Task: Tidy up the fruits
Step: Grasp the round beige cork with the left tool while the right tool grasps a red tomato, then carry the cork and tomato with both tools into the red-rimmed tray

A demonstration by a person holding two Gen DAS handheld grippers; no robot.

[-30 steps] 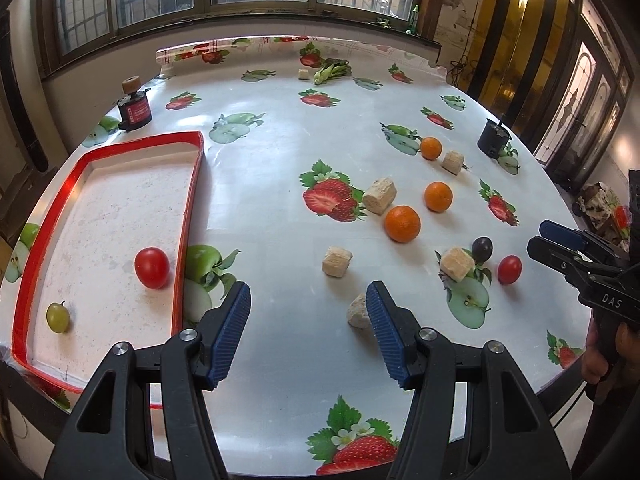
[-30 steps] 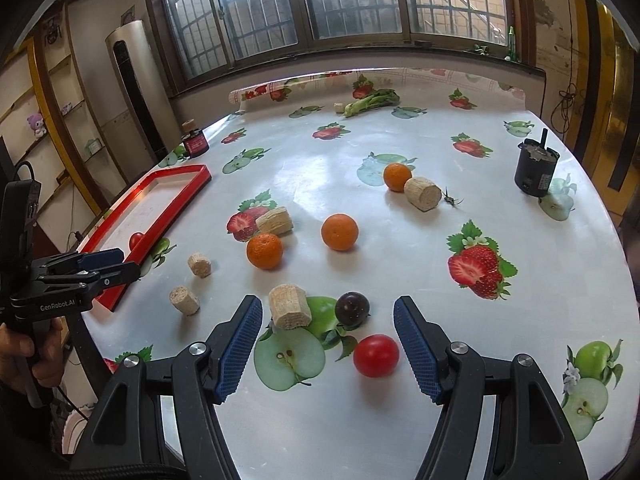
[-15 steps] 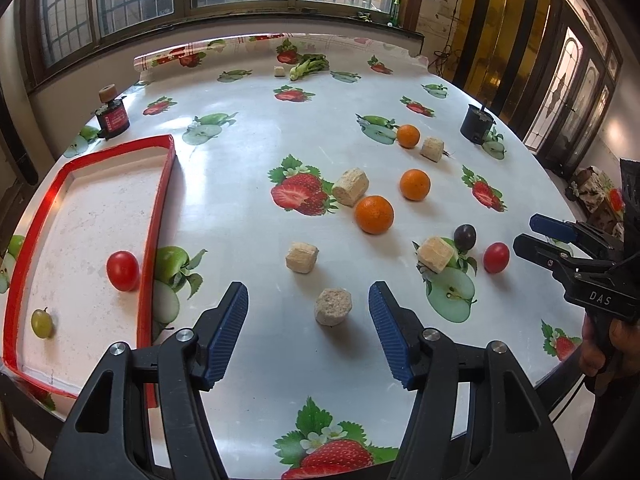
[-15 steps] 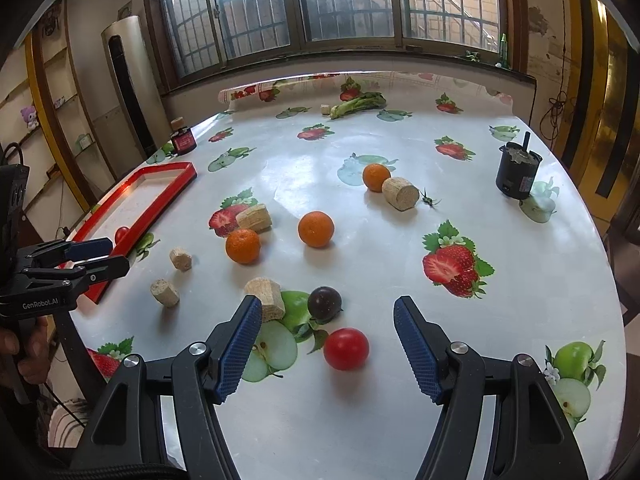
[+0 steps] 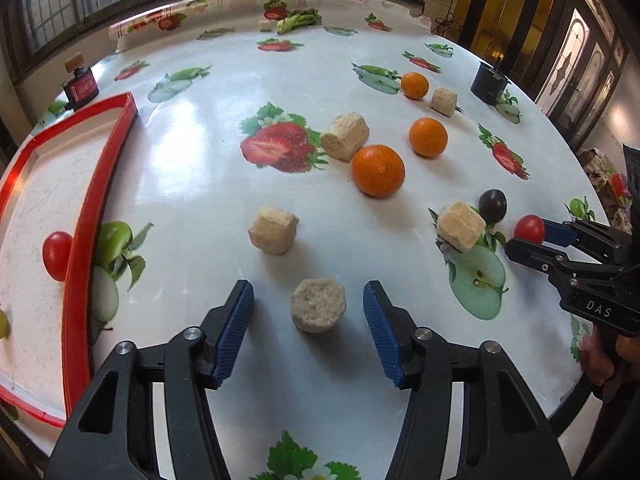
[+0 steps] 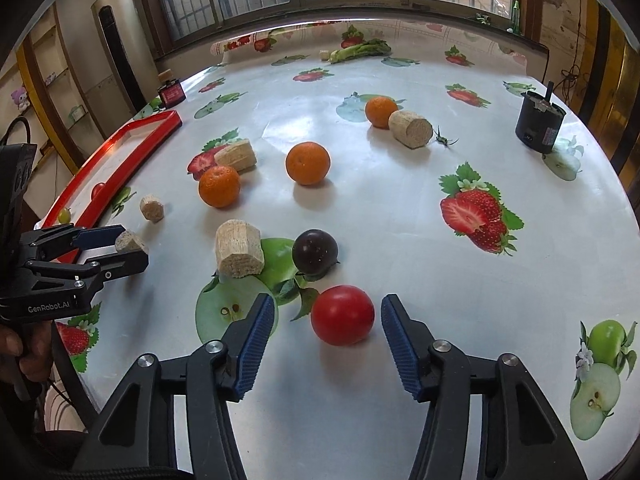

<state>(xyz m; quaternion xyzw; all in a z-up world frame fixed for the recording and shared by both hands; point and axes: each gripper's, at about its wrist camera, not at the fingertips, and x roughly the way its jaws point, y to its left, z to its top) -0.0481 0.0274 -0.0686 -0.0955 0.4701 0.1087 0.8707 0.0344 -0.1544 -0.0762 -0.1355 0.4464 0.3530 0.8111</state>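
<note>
My left gripper [image 5: 308, 320] is open, its blue pads either side of a beige pellet block [image 5: 318, 310] on the table. My right gripper [image 6: 326, 332] is open around a red tomato [image 6: 343, 314], not touching it. A dark plum [image 6: 315, 251] and another beige block [image 6: 239, 249] lie just beyond. Three oranges [image 6: 307, 163] [image 6: 219, 185] [image 6: 381, 111] sit mid-table. The red-rimmed tray [image 5: 86, 216] at the left holds a red tomato [image 5: 57, 255] and a green grape [image 6: 64, 214].
More beige blocks [image 5: 273, 230] [image 5: 345, 140] [image 5: 443, 101] are scattered on the fruit-print tablecloth. A black canister [image 6: 540, 126] stands at the right, a small red box [image 6: 170, 91] at the far left, greens [image 6: 360, 49] at the far edge.
Both grippers have moved forward and lower. The left now straddles the beige block; the right now straddles the red tomato. Both stay open.
</note>
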